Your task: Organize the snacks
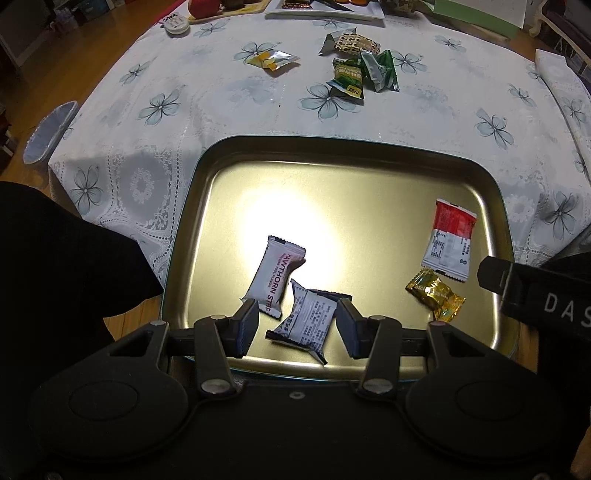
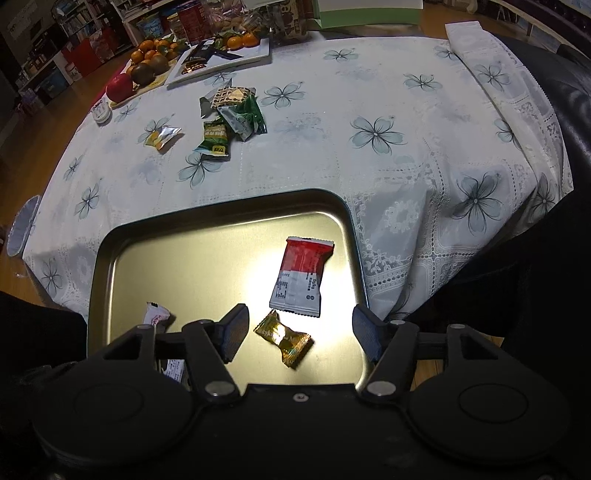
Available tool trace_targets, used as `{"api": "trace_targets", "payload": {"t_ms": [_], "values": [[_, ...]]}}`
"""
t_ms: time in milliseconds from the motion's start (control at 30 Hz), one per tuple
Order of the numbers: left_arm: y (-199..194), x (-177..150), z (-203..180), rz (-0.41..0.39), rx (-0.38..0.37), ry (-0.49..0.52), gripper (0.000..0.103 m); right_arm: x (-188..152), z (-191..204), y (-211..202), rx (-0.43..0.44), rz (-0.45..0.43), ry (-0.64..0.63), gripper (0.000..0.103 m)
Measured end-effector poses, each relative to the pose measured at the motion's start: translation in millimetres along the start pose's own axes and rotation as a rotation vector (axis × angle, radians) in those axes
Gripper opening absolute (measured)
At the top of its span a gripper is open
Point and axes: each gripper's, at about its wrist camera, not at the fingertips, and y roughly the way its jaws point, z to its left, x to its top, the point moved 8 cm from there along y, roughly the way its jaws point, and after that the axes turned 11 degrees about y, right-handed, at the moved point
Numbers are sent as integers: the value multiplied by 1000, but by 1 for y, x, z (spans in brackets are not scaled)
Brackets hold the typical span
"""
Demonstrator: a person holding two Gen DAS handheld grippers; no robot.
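A gold metal tray (image 1: 221, 162) (image 2: 110, 251) sits at the table's near edge. In it lie a white Hawthorn Strip packet (image 1: 275, 275), a white and black packet (image 1: 308, 323), a red and white packet (image 1: 448, 238) (image 2: 301, 277) and a gold candy (image 1: 436, 293) (image 2: 284, 338). My left gripper (image 1: 297, 330) is open above the tray, its fingers either side of the white and black packet. My right gripper (image 2: 299, 334) is open over the gold candy. Loose on the cloth are a yellow packet (image 1: 271, 59) (image 2: 162, 136) and a pile of green packets (image 1: 364, 68) (image 2: 232, 120).
A white plate (image 1: 325, 9) (image 2: 221, 61) and a board of fruit (image 2: 142, 75) stand at the table's far edge, with a small round tin (image 1: 177, 24) (image 2: 100, 110) beside them. The right gripper's body (image 1: 535, 295) shows at the tray's right side.
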Motion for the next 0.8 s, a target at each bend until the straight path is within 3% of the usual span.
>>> {"api": "trace_targets", "payload": {"t_ms": [300,467,633,800], "values": [[1,-13,3,-2,10,-3,55,-20,2,3,-48,3,-78,66],[2,-15,5,1,7,-8,55,-26,2,6,-37,29,-56,66],[2,-14,5,-2,8,-11,55,-26,0,7,-53,21,-40,81],[3,-15,5,2,7,-9,55,-23,-3,5,-64,-10,-20,87]]}}
